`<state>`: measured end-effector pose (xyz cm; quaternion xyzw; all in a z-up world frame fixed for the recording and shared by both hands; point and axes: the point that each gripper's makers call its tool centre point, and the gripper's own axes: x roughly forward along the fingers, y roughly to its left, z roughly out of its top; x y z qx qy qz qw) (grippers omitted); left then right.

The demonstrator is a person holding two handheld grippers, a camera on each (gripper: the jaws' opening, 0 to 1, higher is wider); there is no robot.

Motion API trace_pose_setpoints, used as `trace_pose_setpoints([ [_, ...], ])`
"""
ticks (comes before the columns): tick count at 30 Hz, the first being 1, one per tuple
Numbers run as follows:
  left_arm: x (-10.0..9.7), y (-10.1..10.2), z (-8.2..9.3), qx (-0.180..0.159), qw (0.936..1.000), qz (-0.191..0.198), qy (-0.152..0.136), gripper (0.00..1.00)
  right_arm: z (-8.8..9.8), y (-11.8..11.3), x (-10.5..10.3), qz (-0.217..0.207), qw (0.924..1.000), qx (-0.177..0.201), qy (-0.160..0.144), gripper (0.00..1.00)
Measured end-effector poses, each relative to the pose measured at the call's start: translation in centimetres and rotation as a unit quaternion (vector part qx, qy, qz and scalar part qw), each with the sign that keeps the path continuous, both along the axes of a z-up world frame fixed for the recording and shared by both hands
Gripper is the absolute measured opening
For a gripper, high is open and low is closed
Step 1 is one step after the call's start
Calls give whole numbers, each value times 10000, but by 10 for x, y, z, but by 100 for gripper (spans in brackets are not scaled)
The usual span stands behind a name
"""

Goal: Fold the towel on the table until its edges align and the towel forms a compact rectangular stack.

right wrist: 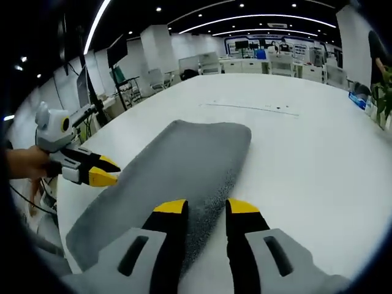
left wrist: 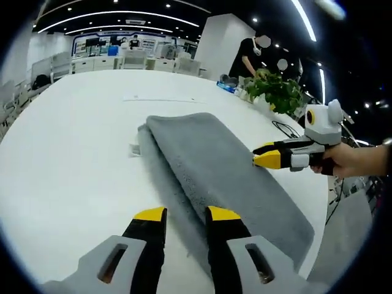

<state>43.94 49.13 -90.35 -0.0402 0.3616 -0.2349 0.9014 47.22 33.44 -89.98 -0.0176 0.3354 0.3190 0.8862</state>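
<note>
A grey towel (left wrist: 214, 165) lies folded into a long strip on the white table (left wrist: 73, 153). My left gripper (left wrist: 187, 214) stands open over the towel's near end, with the towel's left edge showing in the gap between its jaws. My right gripper (left wrist: 258, 155), held by a hand (left wrist: 349, 160), comes in from the right with its yellow tips at the towel's long edge. In the right gripper view the towel (right wrist: 177, 159) stretches away from my right gripper (right wrist: 207, 207), which is open above its near end. My left gripper (right wrist: 110, 171) sits at the towel's left edge.
A small white tag (left wrist: 133, 149) lies on the table beside the towel. A green plant (left wrist: 278, 90) and dark cables (left wrist: 286, 128) are near the table's far right edge, with a person (left wrist: 251, 55) behind them. Desks and chairs (right wrist: 165, 76) line the room.
</note>
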Motion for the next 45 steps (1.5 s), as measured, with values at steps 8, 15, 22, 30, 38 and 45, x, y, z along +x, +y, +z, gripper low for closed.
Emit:
trace_pose_setpoints([
  [8,0,-4,-6,259,9996,68,-9,22,-6,-2,-4,-207,9997,103,-42,17],
  [15,1,-7,-7,572,9982,-113,-113,19,-9,-4,-4,-128,9999,49,-14,15],
  [22,1,-14,-8,739,9968,-309,-87,13,-11,-6,-4,-239,9994,244,13,12],
  [30,2,-31,-7,872,9947,-522,-171,10,-11,-23,-11,-399,9986,354,-34,11],
  [38,-3,-70,-7,887,9918,-900,-193,10,-11,-63,-17,-539,9982,254,5,11],
  [45,-10,-107,-7,844,9890,-1191,-234,9,-11,-101,-23,-761,9970,153,12,11],
])
